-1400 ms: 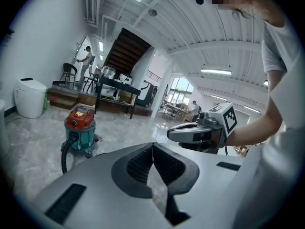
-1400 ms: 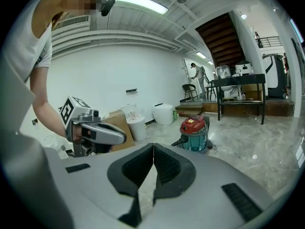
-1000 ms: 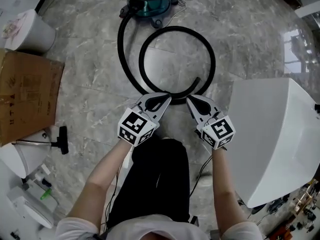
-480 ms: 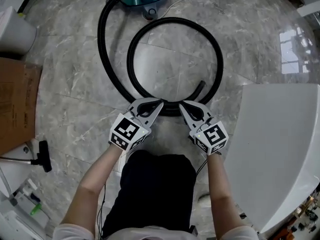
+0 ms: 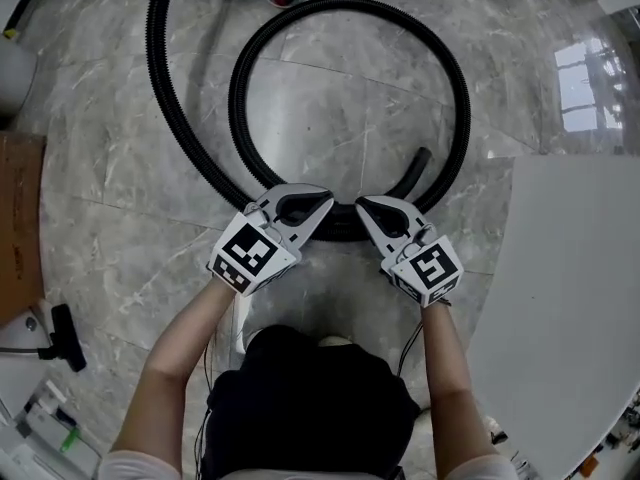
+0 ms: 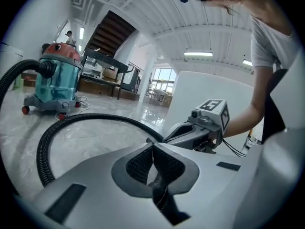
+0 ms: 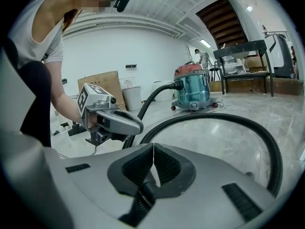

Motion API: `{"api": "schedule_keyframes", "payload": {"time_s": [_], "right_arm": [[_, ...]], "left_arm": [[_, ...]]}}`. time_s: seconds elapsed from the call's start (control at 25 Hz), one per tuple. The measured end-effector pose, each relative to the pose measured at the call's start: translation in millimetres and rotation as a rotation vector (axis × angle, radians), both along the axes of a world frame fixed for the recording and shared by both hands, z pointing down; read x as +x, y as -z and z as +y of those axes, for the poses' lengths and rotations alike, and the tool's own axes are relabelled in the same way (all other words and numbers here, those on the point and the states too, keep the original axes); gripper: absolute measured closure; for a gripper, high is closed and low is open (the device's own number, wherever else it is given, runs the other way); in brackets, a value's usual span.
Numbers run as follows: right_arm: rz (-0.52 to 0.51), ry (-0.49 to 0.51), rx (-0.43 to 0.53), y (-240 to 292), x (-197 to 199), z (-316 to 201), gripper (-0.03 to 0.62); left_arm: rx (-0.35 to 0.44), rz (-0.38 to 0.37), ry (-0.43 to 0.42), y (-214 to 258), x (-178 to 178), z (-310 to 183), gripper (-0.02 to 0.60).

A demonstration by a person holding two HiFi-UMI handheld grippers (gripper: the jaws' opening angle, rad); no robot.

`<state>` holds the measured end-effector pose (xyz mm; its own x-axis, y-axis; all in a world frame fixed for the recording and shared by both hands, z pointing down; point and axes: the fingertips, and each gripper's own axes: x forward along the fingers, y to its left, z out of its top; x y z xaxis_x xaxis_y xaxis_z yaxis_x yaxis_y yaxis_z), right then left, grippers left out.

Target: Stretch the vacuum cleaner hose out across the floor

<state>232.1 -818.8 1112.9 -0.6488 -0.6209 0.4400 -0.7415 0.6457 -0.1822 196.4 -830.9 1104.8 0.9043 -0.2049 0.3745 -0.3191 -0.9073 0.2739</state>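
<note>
1. Black hose (image 5: 455, 98) fills more of the head view than a second ago, as the person has stooped closer. It is still coiled in a ring on the floor (image 5: 340, 118), so stretching looks unstarted.
2. Left gripper (image 5: 326, 201) and right gripper (image 5: 361, 204) hang over the ring's near arc. Their fingers (image 6: 119, 162) are closed tip to tip and clamp nothing; the hose shows just beneath.

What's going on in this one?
A person leans over a black vacuum hose lying in a ring on the floor, with a claw in each hand. The left claw and right claw are shut around the ring's near side, close together. The hose is not yet stretched out.
</note>
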Motion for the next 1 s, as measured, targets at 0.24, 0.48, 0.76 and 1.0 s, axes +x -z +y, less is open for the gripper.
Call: {"api": "schedule_keyframes", "payload": {"time_s": [0.24,0.48,0.76,1.0], "right_arm": [[0.127,0.119,0.004,-44.6,-6.4,6.3,0.58],[0.328,0.336,-0.063,-79.1,-2.8,20.3,0.535],[0.564,0.602,-0.142,-105.8,-2.5,31.5,0.402],[0.716,0.834,-0.225,-123.3,-16.1,38.4,0.402]], "left_arm": [[-0.023,-0.084,-0.156,-40.2,6.6,4.9,0.572],[-0.063,-0.207,-0.283,-66.2,6.7,17.6,0.411],[-0.003,-0.411,-0.416,-97.7,0.2,32.4,0.304],[-0.024,-0.441,-0.418,-105.4,-5.0,34.0,0.304]]}}
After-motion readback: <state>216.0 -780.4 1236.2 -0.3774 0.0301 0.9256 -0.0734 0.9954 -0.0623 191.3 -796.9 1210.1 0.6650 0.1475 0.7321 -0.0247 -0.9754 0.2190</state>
